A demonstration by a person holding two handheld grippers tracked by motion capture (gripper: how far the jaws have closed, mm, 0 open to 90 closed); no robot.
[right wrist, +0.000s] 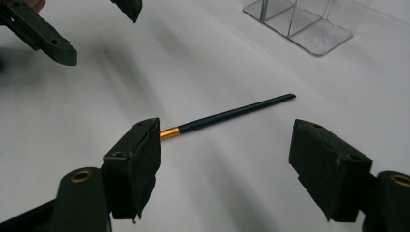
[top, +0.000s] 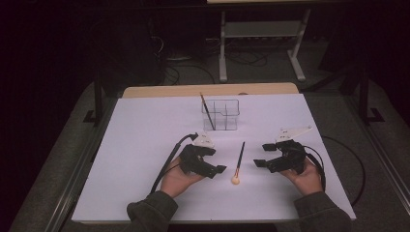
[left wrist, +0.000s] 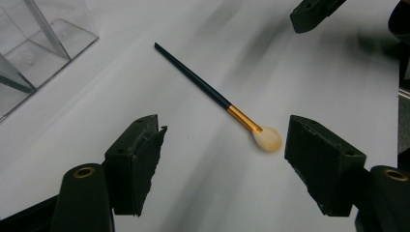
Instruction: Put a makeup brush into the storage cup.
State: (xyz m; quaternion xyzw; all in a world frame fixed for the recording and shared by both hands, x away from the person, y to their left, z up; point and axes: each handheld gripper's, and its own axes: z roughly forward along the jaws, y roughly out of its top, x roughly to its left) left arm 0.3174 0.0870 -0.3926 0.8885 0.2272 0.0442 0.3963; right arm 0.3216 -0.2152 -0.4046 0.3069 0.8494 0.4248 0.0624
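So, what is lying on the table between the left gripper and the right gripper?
A makeup brush lies alone between the left gripper and the right gripper, its pale head toward the person. The high view shows this.

Brush, centre of the frame: glossy dark handle, shiny gold metal band, soft pale bristles. Organiser, upper centre: clear, glossy plastic. Table cover: smooth, matt white, paper-like. Gripper pads, lower left: matt black, rough, chipped at the edges.
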